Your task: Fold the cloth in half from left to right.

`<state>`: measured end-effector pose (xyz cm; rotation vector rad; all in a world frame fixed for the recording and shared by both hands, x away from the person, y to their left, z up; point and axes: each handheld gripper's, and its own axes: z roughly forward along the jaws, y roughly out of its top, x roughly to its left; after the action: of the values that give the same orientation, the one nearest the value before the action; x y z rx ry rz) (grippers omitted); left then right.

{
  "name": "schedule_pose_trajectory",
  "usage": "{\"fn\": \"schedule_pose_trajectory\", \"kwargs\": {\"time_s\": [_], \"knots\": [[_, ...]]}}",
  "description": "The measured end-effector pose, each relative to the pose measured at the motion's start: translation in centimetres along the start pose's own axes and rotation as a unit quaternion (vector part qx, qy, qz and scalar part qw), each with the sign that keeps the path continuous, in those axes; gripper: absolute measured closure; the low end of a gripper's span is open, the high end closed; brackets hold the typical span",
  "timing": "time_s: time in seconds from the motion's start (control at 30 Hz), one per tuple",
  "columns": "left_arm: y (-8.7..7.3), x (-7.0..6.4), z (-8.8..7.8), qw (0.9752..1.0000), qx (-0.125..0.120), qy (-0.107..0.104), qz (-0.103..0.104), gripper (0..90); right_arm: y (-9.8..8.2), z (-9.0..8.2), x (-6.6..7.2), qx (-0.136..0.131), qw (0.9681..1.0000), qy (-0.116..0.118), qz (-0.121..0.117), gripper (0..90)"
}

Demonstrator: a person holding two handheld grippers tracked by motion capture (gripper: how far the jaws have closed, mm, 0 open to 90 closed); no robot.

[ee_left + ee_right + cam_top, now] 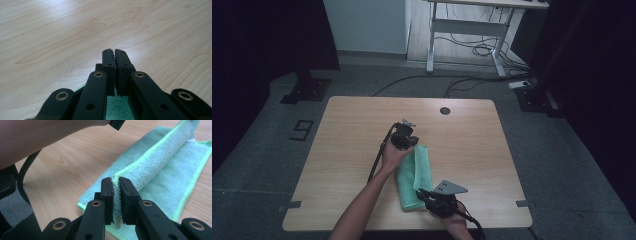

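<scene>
Right gripper is pinching a raised fold of the green cloth near the desk's near edge.

Its two black jaws are pressing on the cloth's bright-edged hem, and the fold is running away from them as a long ridge over the flat layer. In the high view the right gripper is sitting at the cloth's near end, just inside the desk's near edge, while the left gripper is hovering at the far end, about mid-desk. The left gripper's jaws are clenched together, with green cloth showing beneath them. A floor mark reading like "9" is lying left of the desk.
</scene>
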<state>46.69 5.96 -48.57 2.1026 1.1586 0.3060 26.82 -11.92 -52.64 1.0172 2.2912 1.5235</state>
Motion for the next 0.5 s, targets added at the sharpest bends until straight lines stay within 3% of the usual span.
{"fn": "schedule_pose_trajectory", "kwargs": {"time_s": [0.23,0.5], "knots": [[-0.3,0.2,1.4,0.9999,0.013,0.006,-0.004,85.9,-0.3,0.3,-0.7,0.017,0.9998,-0.012,0.006,80.8],[-0.4,-0.5,3.2,0.9995,0.026,0.014,0.008,85.7,-1.0,0.6,-1.1,0.041,0.9989,-0.020,0.011,80.0]]}}
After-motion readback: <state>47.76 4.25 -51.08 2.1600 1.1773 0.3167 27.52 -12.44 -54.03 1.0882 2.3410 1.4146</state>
